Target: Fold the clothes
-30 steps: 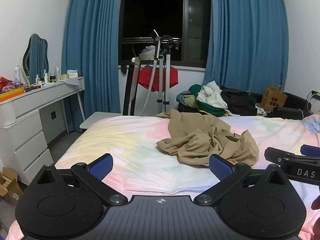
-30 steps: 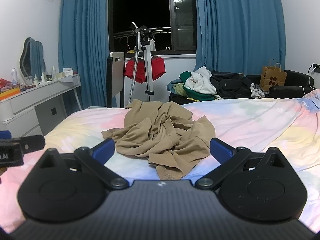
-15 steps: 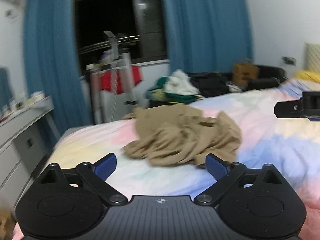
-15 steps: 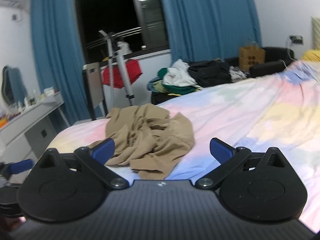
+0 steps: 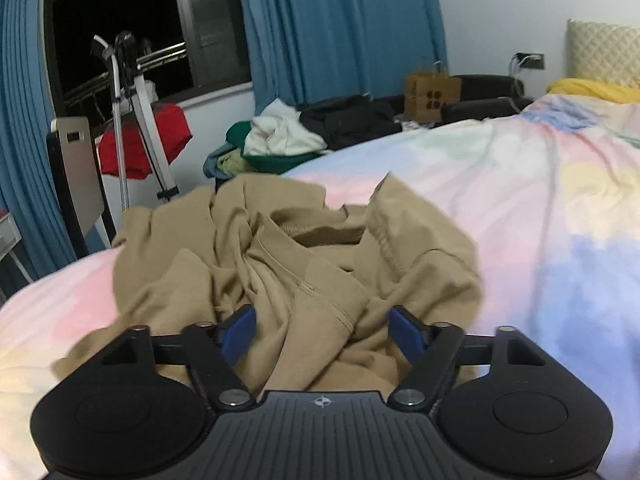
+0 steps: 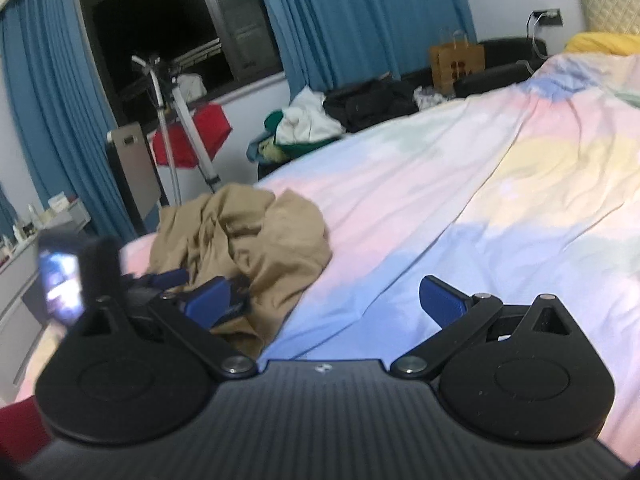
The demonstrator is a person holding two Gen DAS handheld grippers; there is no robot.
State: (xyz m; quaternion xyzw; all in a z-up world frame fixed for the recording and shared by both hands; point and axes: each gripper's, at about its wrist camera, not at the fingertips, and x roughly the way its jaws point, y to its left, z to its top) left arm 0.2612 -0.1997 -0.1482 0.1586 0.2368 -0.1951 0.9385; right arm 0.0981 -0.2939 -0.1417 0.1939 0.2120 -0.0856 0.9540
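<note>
Crumpled tan cotton garment [image 5: 280, 264] heaped on the pastel tie-dye bedspread [image 5: 540, 208].

Your left gripper [image 5: 322, 330] is nearer, jaws spread wide over a fold at 12 o'clock; your right gripper [image 6: 324, 300], also spread and empty, has the heap at 10 o'clock.

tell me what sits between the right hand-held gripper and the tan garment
Only bare pastel bedsheet directly ahead of the right hand-held gripper, seen in the right wrist view. The tan garment lies to its left, where the left hand-held gripper is already over it.
</note>
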